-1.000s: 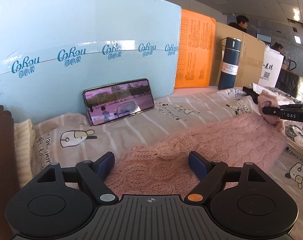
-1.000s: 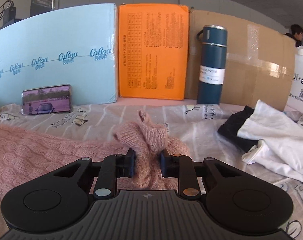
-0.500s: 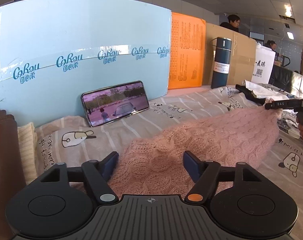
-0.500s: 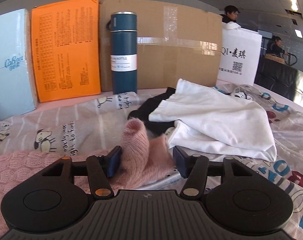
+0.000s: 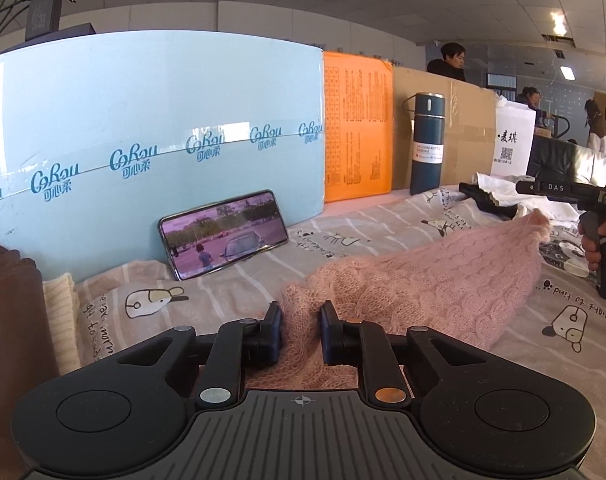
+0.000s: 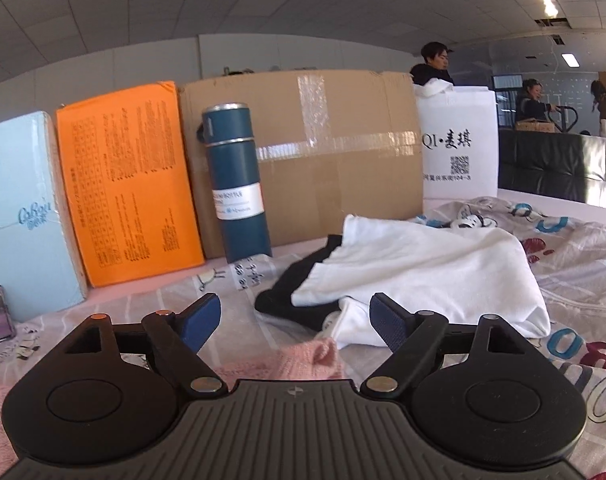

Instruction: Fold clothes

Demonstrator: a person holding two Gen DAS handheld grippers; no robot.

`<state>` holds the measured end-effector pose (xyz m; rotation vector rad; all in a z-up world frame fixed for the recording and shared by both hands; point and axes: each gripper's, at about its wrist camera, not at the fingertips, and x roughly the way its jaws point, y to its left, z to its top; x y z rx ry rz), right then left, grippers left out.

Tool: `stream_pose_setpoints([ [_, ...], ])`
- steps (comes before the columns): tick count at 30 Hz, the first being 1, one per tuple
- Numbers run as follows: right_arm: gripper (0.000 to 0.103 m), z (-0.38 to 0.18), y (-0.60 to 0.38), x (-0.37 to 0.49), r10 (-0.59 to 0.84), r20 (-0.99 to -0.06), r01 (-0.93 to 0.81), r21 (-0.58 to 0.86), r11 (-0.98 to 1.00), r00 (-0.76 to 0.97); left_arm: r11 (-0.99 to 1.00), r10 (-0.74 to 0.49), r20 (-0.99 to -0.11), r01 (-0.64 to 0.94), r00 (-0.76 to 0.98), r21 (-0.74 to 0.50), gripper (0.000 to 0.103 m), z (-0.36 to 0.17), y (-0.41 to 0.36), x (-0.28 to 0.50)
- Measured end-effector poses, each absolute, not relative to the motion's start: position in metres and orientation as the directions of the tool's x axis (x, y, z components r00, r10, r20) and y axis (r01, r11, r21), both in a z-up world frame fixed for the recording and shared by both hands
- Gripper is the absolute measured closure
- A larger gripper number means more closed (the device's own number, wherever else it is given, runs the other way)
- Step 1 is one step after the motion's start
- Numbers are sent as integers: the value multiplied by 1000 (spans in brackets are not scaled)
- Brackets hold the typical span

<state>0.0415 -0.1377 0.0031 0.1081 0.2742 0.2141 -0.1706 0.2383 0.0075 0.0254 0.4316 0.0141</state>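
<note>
Pink sweater (image 5: 423,280) now pinched by left tool (image 5: 301,334); right tool (image 6: 295,320) apparently released, opening.

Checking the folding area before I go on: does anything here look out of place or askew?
Mostly tidy. The white garment lies crumpled over a black one, unfolded. A phone leans on the blue box, playing video.

One pink sweater (image 5: 431,276), one flask (image 6: 237,184), one phone (image 5: 223,234), four boxes (image 6: 323,152)

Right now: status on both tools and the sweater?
Left tool shut on pink sweater. Right tool opening, nothing between pads, sweater cuff beneath. White and black clothes piled ahead.
</note>
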Motion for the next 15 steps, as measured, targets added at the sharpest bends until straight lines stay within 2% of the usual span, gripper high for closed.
stream_pose_setpoints([
  [3, 16, 5, -130, 34, 343, -213, -322, 125, 938, 915, 1000, 8, -424, -3, 905, 12, 86, 5, 235, -172],
  [6, 13, 10, -113, 27, 497, -217, -491, 84, 867, 840, 1000, 9, -416, -2, 909, 16, 86, 5, 231, -177],
  [9, 13, 14, -94, 21, 628, -242, -634, 63, 771, 740, 1000, 6, -401, -1, 916, 13, 88, 6, 228, -184],
  [15, 13, 19, -52, 5, 756, -309, -804, -55, 591, 577, 999, -7, -389, 24, 921, 38, 89, 5, 214, -199],
])
